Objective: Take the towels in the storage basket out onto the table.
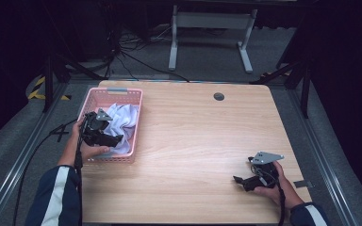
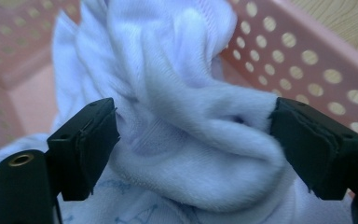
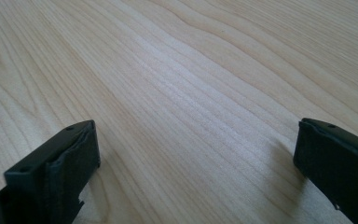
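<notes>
High view shows a light wooden desk with a round grey cable port near its far edge, standing on grey carpet in a dark room; a white metal frame stands beyond the far edge, and black cables lie on the floor past the far left corner. A pink perforated basket sits at the desk's left edge, toward the far left corner, and a crumpled white cloth lies inside it. The left gripper hangs over the basket's near half, its tongs released and spread wide. In the left gripper view a thick fold of the cloth bulges up between the two black pads, just beside each; whether it touches them I cannot tell, though the fabric does not look squeezed. The cloth is soft, ribbed knit, bunched into rounded folds, with faint blue markings low in that view. The right gripper rests near the desk's near right corner, well apart from the basket, its tongs likewise released and wide over bare wood grain.
</notes>
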### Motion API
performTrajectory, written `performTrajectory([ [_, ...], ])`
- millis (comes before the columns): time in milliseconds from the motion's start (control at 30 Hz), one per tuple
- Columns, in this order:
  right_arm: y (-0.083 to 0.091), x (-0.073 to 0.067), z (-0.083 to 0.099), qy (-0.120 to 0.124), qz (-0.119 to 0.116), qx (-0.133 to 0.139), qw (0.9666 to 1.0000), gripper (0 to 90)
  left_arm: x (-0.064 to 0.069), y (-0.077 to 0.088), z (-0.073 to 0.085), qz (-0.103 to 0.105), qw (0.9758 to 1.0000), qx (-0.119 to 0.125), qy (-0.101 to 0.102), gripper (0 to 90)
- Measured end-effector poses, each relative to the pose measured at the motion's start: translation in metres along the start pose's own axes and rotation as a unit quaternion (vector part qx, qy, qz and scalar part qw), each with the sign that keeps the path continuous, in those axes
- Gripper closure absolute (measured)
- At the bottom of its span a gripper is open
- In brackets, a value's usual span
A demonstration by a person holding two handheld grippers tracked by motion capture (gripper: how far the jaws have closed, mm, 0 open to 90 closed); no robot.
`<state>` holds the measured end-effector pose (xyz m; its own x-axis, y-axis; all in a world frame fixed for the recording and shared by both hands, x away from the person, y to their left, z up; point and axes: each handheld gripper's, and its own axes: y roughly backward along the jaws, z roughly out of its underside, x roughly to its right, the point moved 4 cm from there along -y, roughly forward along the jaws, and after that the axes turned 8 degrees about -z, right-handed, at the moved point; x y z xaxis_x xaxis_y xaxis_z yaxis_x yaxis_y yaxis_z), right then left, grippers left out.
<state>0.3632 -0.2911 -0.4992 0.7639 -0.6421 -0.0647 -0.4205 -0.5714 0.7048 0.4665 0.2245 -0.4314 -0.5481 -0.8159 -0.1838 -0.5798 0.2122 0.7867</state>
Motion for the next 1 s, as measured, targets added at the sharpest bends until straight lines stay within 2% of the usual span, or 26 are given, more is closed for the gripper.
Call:
performTrajectory([
  [67, 0.000, 0.000, 0.000, 0.000, 0.000, 0.000, 1.0000, 0.7, -0.006, -0.005, -0.003, -0.003, 0.9998, -0.018, 0.008, 15.6],
  [100, 0.000, 0.000, 0.000, 0.000, 0.000, 0.000, 1.0000, 0.6, -0.009, -0.008, -0.004, -0.025, 0.9991, -0.033, 0.000, 14.5],
  [133, 0.000, 0.000, 0.000, 0.000, 0.000, 0.000, 1.0000, 0.6, -0.009, -0.013, -0.004, -0.028, 0.9985, -0.046, -0.005, 12.2],
  [200, 0.000, 0.000, 0.000, 0.001, 0.000, 0.000, 1.0000, 0.6, -0.010, -0.021, -0.005, -0.026, 0.9976, -0.065, -0.004, 3.4],
  [233, 0.000, 0.000, 0.000, 0.001, 0.000, 0.000, 1.0000, 0.6, -0.011, -0.027, -0.006, -0.017, 0.9957, -0.091, -0.004, 0.0],
  [300, 0.000, 0.000, 0.000, 0.001, 0.000, 0.000, 1.0000, 0.6, -0.010, -0.035, -0.007, -0.011, 0.9938, -0.111, -0.009, 0.0],
  [333, 0.000, 0.000, 0.000, 0.001, 0.000, 0.000, 1.0000, 0.6, -0.010, -0.040, -0.008, -0.013, 0.9927, -0.118, -0.020, 0.0],
  [433, 0.000, 0.000, 0.000, 0.001, -0.001, -0.001, 1.0000, 0.6, -0.008, -0.050, -0.009, -0.011, 0.9920, -0.125, -0.013, 0.0],
  [467, 0.000, 0.000, 0.000, 0.001, -0.001, -0.001, 1.0000, 0.6, -0.007, -0.053, -0.008, -0.013, 0.9916, -0.128, -0.014, 0.0],
  [500, 0.000, 0.000, 0.000, 0.001, -0.001, -0.001, 1.0000, 0.6, -0.007, -0.057, -0.008, -0.017, 0.9905, -0.134, -0.024, 0.0],
  [600, 0.000, 0.000, 0.000, 0.001, -0.001, -0.001, 1.0000, 0.6, -0.007, -0.060, -0.009, -0.019, 0.9895, -0.140, -0.031, 0.0],
  [667, 0.000, 0.000, 0.000, 0.001, -0.001, -0.001, 1.0000, 0.6, -0.007, -0.063, -0.007, -0.020, 0.9893, -0.143, -0.020, 0.0],
  [733, 0.000, 0.000, 0.000, 0.001, -0.001, -0.001, 1.0000, 0.6, -0.007, -0.063, -0.008, -0.030, 0.9883, -0.148, -0.025, 0.4],
  [767, 0.000, 0.000, 0.000, 0.001, -0.001, -0.001, 1.0000, 0.6, -0.007, -0.063, -0.008, -0.030, 0.9883, -0.148, -0.025, 4.1],
  [867, 0.000, 0.000, 0.000, 0.001, -0.001, -0.001, 1.0000, 0.6, -0.009, -0.060, -0.010, -0.054, 0.9873, -0.148, -0.025, 18.6],
  [933, 0.000, 0.000, 0.000, 0.001, -0.001, -0.001, 1.0000, 0.6, -0.007, -0.058, -0.011, -0.062, 0.9865, -0.149, -0.030, 28.8],
  [1000, 0.000, 0.000, 0.000, 0.001, -0.001, -0.001, 1.0000, 0.6, -0.006, -0.057, -0.011, -0.068, 0.9857, -0.150, -0.035, 34.7],
])
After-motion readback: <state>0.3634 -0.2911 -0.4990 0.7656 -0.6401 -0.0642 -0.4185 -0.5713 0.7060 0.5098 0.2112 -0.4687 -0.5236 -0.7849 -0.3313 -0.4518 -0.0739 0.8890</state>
